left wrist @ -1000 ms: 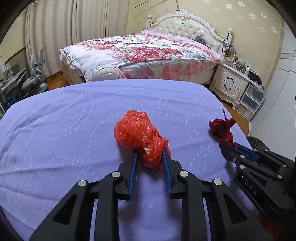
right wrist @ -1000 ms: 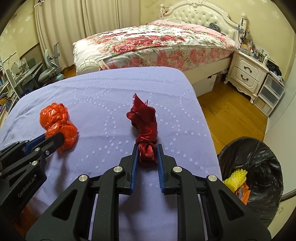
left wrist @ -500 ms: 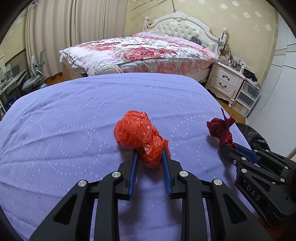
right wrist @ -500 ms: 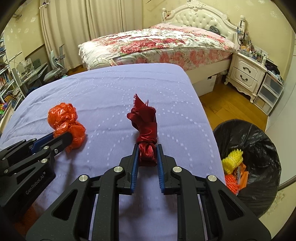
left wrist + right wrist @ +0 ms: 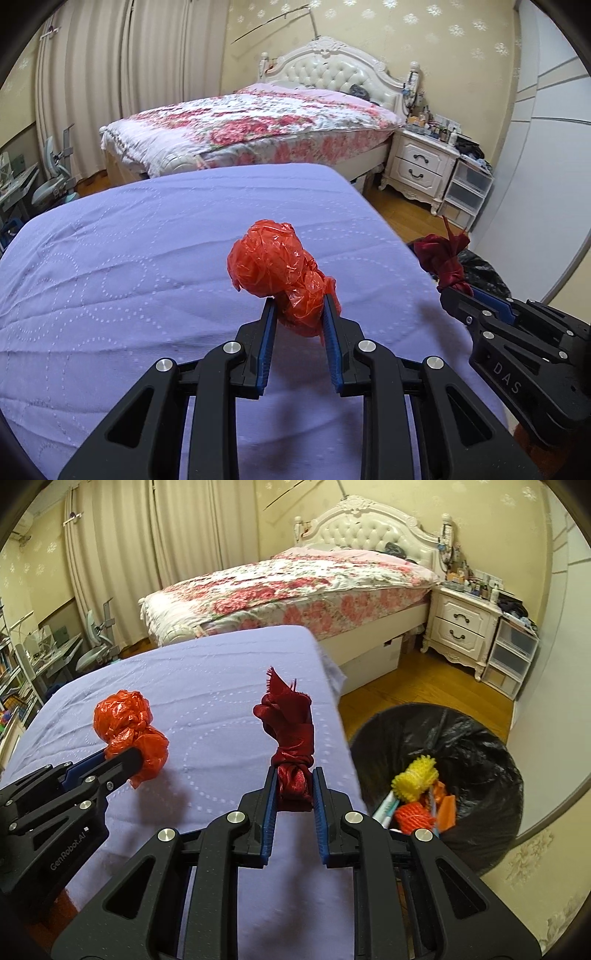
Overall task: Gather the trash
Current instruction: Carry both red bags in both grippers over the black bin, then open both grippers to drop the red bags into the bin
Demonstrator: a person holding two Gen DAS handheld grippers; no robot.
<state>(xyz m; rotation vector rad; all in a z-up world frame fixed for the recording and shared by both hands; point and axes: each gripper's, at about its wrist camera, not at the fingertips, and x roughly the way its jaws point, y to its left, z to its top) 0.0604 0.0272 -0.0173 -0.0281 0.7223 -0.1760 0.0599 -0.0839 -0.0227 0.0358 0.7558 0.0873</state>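
The right gripper (image 5: 294, 790) is pinched on a knotted dark red cloth (image 5: 290, 738), whose long axis runs straight out from the fingers. The left gripper (image 5: 300, 314) is clamped on a crumpled orange plastic bag (image 5: 275, 269). Both bundles appear to be held above the purple bedspread (image 5: 207, 686), each casting a shadow on it.

The black-lined trash bin (image 5: 476, 738) sits on the floor to the right of the bedspread's edge, so the right gripper is the nearer one and the cloth probably goes in first. Yellow and orange scraps (image 5: 415, 775) already lie in the bin; the right gripper's fingers hide its near rim, and its bottom cannot be made out.
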